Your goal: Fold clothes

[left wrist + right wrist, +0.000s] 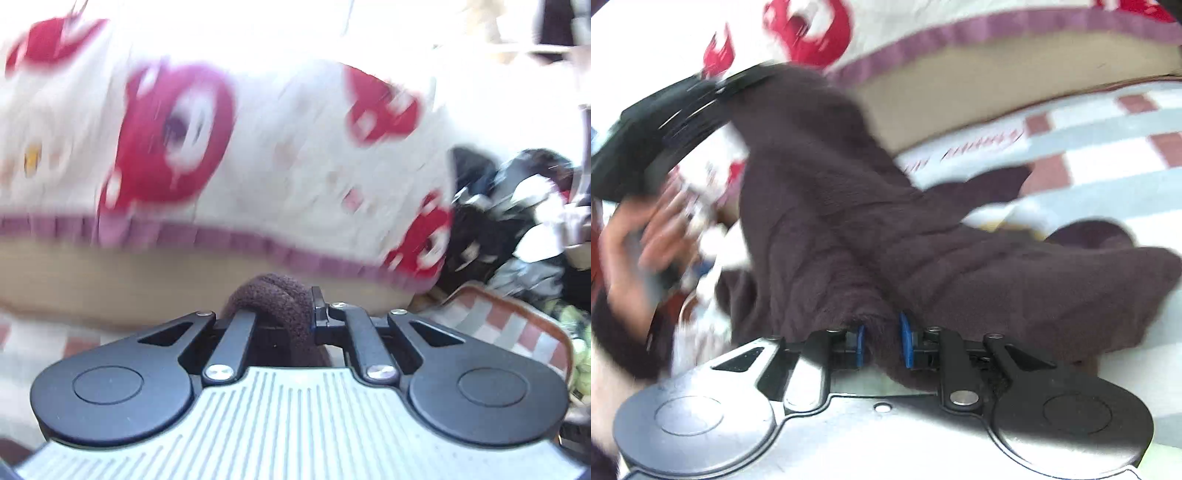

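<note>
Both hand-held grippers grasp the brown knitted garment (849, 206): the right hand-held gripper (881, 345) pinches its near edge, and the left hand-held gripper (284, 317) another end, so it stretches leftward above the checkered blanket (1108, 162).

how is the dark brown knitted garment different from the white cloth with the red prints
The dark brown knitted garment is plain and fuzzy; the white cloth with red prints is patterned, with a purple trim. The brown garment is pinched in both the left gripper and right gripper; the white cloth is in neither gripper and lies beyond them. Both are soft fabric.
</note>
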